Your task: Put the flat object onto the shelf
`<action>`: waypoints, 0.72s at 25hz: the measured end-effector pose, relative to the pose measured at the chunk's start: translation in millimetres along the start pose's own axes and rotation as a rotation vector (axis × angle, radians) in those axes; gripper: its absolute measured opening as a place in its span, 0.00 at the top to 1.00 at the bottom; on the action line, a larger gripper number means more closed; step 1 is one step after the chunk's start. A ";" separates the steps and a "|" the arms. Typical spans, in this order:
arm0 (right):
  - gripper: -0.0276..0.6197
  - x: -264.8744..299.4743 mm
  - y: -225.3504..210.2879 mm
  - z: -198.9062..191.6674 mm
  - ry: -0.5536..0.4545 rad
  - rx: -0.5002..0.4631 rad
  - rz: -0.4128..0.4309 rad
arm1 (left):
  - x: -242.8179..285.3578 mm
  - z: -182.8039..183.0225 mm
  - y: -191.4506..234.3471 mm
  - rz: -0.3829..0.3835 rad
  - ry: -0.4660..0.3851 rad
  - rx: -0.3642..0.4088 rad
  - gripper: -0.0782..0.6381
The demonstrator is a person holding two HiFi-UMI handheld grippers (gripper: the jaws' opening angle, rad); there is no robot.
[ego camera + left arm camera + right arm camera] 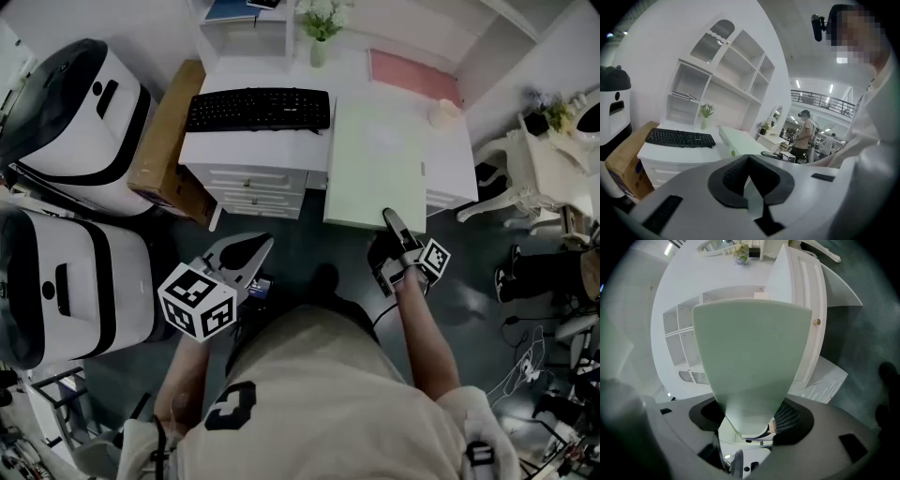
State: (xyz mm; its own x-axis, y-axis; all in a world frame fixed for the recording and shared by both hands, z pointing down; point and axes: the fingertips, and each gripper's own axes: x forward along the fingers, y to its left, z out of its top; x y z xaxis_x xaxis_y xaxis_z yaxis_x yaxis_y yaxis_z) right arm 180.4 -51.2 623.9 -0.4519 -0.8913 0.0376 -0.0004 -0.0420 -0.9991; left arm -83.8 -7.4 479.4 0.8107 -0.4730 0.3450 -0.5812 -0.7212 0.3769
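Right tool (390,218) tight on edge of pale green flat object (375,159)

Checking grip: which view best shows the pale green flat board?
Head view: the whole pale green flat board, right gripper clamping its near edge. Right gripper view shows only its face; left gripper view, a distant glimpse.

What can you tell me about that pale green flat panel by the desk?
The pale green flat rectangular panel is smooth and matte, with a slim side edge like a thin box. It lies roughly level over the right part of the white desk, its near edge jutting past the front. The right tool clamps that near edge. Whether its far end rests on the desk is unclear.
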 end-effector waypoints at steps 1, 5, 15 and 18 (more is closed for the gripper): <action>0.50 0.0 0.4 -2.5 0.004 -0.005 0.001 | -1.8 -2.2 1.9 0.005 0.003 0.005 0.87; 0.50 -1.1 5.5 -13.5 0.018 -0.003 0.008 | -8.2 -11.9 7.6 0.038 0.042 0.062 0.87; 0.50 -2.2 23.6 -18.5 -0.004 -0.002 0.037 | 2.6 -9.2 3.0 -0.024 0.044 0.084 0.87; 0.50 -0.7 28.9 -21.6 -0.009 -0.002 0.043 | 2.2 -8.4 2.6 -0.046 0.039 0.079 0.87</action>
State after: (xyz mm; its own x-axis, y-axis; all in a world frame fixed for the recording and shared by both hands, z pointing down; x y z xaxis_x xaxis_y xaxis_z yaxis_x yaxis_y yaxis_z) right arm 161.4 -42.0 594.6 -0.4434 -0.8963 -0.0048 0.0170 -0.0031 -0.9998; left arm -84.1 -6.1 488.4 0.8321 -0.4196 0.3628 -0.5349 -0.7801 0.3246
